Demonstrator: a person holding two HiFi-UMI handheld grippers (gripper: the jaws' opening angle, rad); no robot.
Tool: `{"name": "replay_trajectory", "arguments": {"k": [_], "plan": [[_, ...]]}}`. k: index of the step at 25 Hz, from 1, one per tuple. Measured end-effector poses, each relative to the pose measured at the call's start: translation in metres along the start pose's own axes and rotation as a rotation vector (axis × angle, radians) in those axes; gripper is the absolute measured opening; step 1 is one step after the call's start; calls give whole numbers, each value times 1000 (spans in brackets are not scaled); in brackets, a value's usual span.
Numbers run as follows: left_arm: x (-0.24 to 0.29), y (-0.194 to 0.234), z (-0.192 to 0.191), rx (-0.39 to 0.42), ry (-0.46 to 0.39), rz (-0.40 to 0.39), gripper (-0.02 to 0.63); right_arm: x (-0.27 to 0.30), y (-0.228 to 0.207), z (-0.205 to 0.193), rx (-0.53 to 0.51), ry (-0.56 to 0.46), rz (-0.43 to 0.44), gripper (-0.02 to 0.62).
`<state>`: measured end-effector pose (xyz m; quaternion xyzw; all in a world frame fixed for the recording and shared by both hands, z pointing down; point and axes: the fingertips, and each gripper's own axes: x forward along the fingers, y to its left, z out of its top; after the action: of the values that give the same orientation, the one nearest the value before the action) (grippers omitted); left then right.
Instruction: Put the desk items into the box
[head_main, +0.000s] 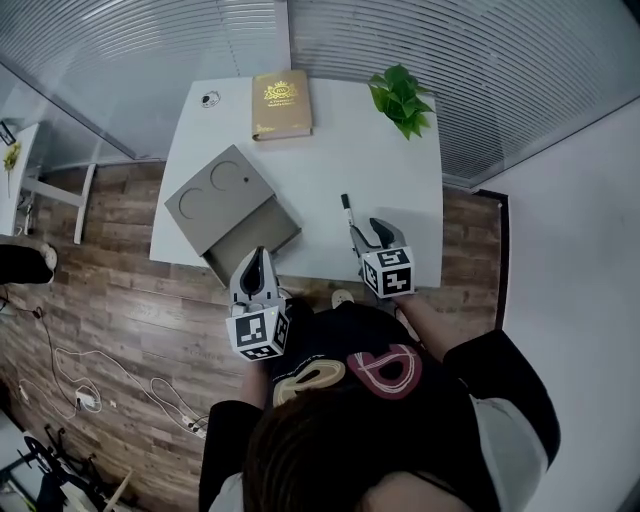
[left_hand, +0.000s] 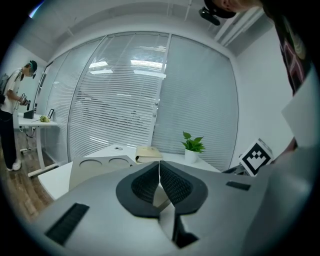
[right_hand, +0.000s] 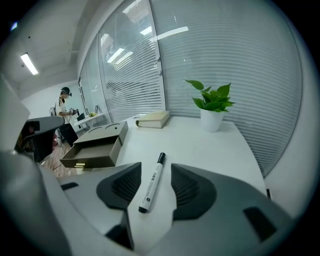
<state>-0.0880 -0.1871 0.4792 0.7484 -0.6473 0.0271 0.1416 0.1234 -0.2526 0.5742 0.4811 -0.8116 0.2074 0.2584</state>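
A white marker with a black cap (head_main: 349, 214) lies on the white desk (head_main: 330, 160). My right gripper (head_main: 368, 236) stands open around its near end; in the right gripper view the marker (right_hand: 153, 179) lies on the desk between the jaws, and the pads (right_hand: 186, 186) do not press on it. The tan box (head_main: 222, 203) sits at the desk's left with its drawer pulled out toward me. My left gripper (head_main: 257, 264) hangs at the desk's front edge by that drawer, shut with nothing in it; its pads (left_hand: 169, 181) meet.
A tan book (head_main: 281, 103) lies at the desk's far edge and a potted plant (head_main: 402, 98) stands at the far right corner. A small round item (head_main: 210, 98) lies at the far left corner. Cables (head_main: 90, 395) lie on the wooden floor. A person (left_hand: 10, 117) stands at another desk, far left.
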Motion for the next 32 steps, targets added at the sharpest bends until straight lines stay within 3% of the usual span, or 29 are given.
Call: {"name": "replay_trajectory", "arguments": {"k": [14, 32], "plan": [[-8, 32, -2, -1, 9, 53, 18, 40, 0, -16, -46, 137, -38, 175], [-33, 56, -9, -12, 17, 132, 18, 57, -2, -30, -33, 200, -58, 170]]}}
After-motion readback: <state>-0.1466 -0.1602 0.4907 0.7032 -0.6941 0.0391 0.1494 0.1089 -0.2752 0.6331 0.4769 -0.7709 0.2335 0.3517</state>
